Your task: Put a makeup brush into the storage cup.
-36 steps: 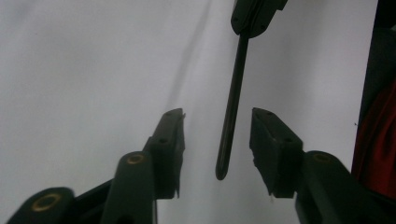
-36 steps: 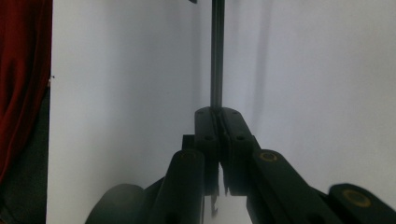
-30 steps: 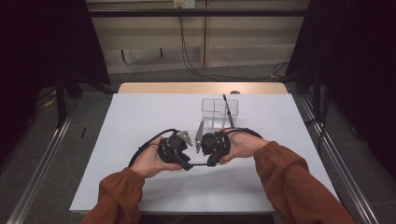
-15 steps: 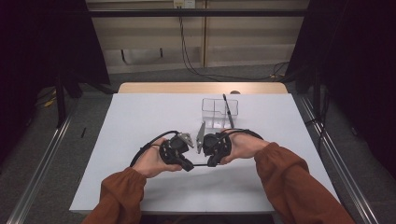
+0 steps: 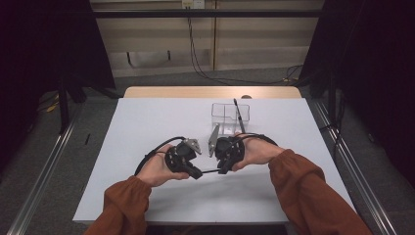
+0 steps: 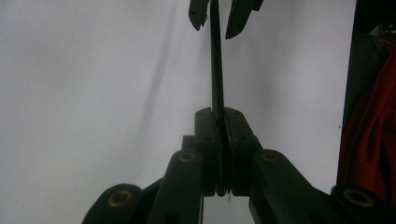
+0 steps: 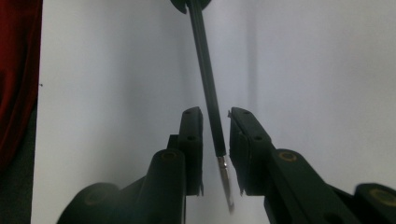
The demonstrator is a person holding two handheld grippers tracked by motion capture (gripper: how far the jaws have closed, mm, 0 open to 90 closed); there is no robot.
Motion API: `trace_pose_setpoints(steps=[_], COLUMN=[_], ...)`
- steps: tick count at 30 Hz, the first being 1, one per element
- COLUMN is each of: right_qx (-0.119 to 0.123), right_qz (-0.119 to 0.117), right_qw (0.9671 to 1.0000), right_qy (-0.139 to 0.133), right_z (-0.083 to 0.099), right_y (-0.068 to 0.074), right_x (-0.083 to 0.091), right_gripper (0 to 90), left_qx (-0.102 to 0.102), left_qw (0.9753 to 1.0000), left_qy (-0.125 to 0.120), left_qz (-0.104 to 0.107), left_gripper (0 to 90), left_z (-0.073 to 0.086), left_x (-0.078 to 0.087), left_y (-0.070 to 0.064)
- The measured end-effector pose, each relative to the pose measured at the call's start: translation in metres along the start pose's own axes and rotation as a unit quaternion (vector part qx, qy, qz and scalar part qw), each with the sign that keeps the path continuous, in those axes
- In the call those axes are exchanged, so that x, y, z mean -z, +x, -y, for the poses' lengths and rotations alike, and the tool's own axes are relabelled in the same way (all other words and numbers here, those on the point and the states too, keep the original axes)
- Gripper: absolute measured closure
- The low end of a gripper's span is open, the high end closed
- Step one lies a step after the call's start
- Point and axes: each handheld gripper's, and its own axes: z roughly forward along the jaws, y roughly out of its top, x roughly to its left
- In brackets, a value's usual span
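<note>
2 claws: left claw (image 6: 219,154) clamps pen (image 6: 216,60); right claw (image 7: 215,140) parted around it.

Matt black slim pen (image 6: 216,56) with metal tip, clear glossy plastic box (image 5: 230,117), matt white tabletop (image 5: 147,122)

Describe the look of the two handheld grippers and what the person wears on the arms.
Both the left gripper and the right gripper are black, each with a grey three-cornered plate on top and a black cable trailing in a loop. Their jaws are flat black bars with brass-coloured pivot rings. The sleeves are long and rust-orange.
</note>
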Motion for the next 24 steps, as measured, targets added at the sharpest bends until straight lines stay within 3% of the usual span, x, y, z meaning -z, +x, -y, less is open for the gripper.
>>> trace_pose_setpoints(steps=[11, 15, 24], right_qx=[-0.027, -0.033, -0.056], right_qz=[0.000, 0.010, 0.020], right_qw=[0.9993, 0.9983, 0.9954], right_qy=[-0.027, -0.047, -0.075], right_z=[0.013, 0.020, 0.037], right_y=[-0.002, -0.002, 0.001], right_x=[0.002, 0.005, 0.011], right_gripper=[47.0, 37.5, 26.0], left_qx=[0.005, 0.015, 0.023], left_qw=[0.9999, 0.9997, 0.9992], left_qy=[-0.011, -0.018, -0.030], left_qz=[-0.008, -0.009, -0.015], left_gripper=[85.5, 85.5, 85.5], left_z=[0.006, 0.012, 0.027], left_x=[0.008, 0.009, 0.010], left_y=[0.001, 0.002, 0.001])
